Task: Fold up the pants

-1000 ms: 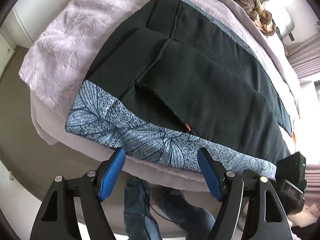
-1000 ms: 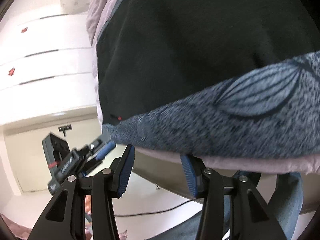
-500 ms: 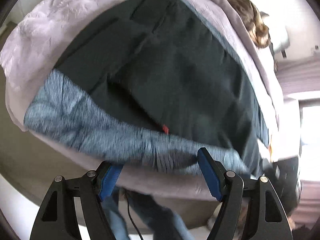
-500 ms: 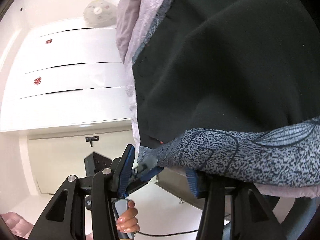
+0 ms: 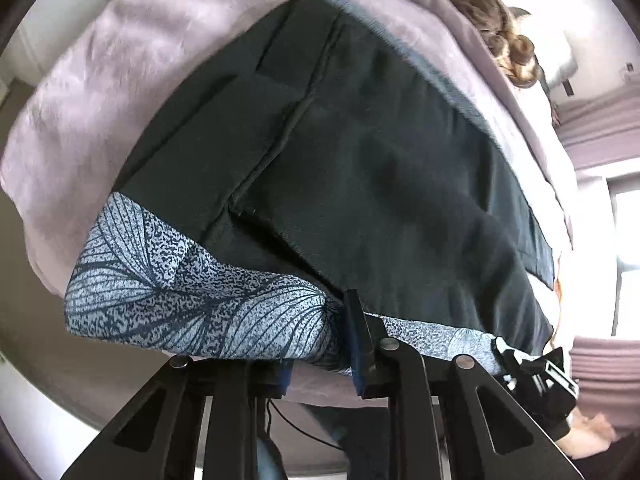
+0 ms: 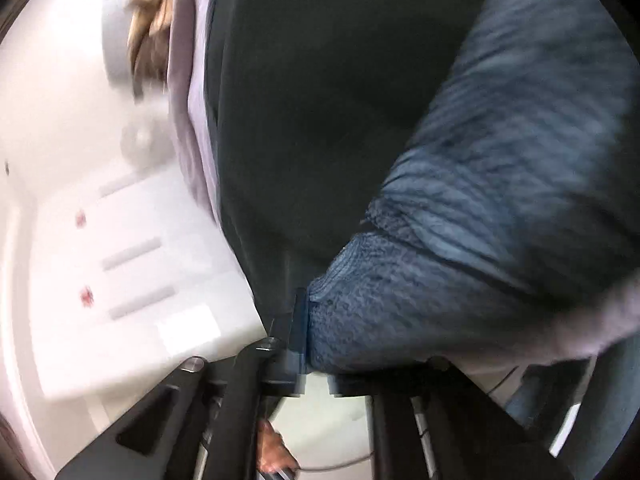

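Note:
Dark pants [image 5: 360,152] with a blue-grey leaf-print waistband [image 5: 192,296] lie flat on a bed. In the left wrist view my left gripper [image 5: 320,344] is shut on the waistband near its middle; one blue pad [image 5: 354,344] shows, the other is hidden by cloth. The right gripper appears at the waistband's right end [image 5: 520,364]. In the blurred right wrist view my right gripper [image 6: 312,336] is shut on the waistband [image 6: 460,240] at its corner, beside the dark pants cloth [image 6: 320,100].
A lilac blanket [image 5: 120,80] covers the bed, which drops off just below the waistband. A brown furry item [image 5: 500,40] lies at the far end. White drawers [image 6: 120,260] stand beside the bed. A hand [image 5: 588,436] holds the right gripper.
Both grippers moved in from below the bed edge and closed on the waistband. They were open a second ago. The waistband is bunched at each grip.

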`<state>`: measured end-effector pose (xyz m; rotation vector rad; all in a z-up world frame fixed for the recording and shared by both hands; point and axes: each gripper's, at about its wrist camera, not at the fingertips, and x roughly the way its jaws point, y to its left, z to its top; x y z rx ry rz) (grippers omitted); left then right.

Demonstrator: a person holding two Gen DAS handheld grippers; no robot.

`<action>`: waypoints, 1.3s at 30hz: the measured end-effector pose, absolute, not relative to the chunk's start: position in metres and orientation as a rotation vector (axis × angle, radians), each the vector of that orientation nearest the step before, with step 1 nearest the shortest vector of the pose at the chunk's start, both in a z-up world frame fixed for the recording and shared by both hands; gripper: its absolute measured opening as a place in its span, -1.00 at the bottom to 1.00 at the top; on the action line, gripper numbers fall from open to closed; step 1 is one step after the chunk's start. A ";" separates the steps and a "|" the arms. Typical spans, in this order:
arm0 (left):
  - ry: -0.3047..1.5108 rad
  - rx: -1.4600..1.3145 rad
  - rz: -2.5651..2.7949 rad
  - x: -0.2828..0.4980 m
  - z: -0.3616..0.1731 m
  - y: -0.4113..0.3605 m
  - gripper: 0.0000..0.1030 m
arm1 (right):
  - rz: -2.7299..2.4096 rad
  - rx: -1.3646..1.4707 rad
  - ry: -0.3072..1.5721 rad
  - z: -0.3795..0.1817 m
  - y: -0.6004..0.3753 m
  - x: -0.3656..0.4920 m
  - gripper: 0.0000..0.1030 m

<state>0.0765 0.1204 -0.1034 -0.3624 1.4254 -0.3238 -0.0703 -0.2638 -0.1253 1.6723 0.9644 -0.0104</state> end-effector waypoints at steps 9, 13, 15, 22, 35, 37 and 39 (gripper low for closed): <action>1.285 -0.287 -0.359 0.123 -0.033 0.088 -0.54 | 0.190 1.207 1.076 -0.018 -0.291 0.024 -0.86; 1.201 -0.277 -0.357 0.173 -0.023 0.069 -0.53 | 0.278 1.059 1.165 -0.001 -0.308 0.092 -0.86; 1.170 -0.269 -0.365 0.207 -0.032 0.056 -0.53 | 0.304 1.018 1.215 -0.008 -0.322 0.128 -0.85; 1.186 -0.148 -0.260 0.289 -0.099 0.018 -0.44 | 0.284 0.963 1.344 -0.076 -0.353 0.219 -0.76; 1.179 0.081 -0.162 0.266 -0.066 0.001 0.14 | 0.383 1.069 1.266 -0.069 -0.360 0.208 0.54; 1.209 0.093 -0.212 0.251 -0.062 -0.015 0.14 | 0.371 1.059 1.235 -0.049 -0.368 0.190 0.54; 1.259 0.105 -0.283 0.235 -0.063 -0.044 0.14 | 0.317 1.009 1.213 -0.030 -0.383 0.164 0.54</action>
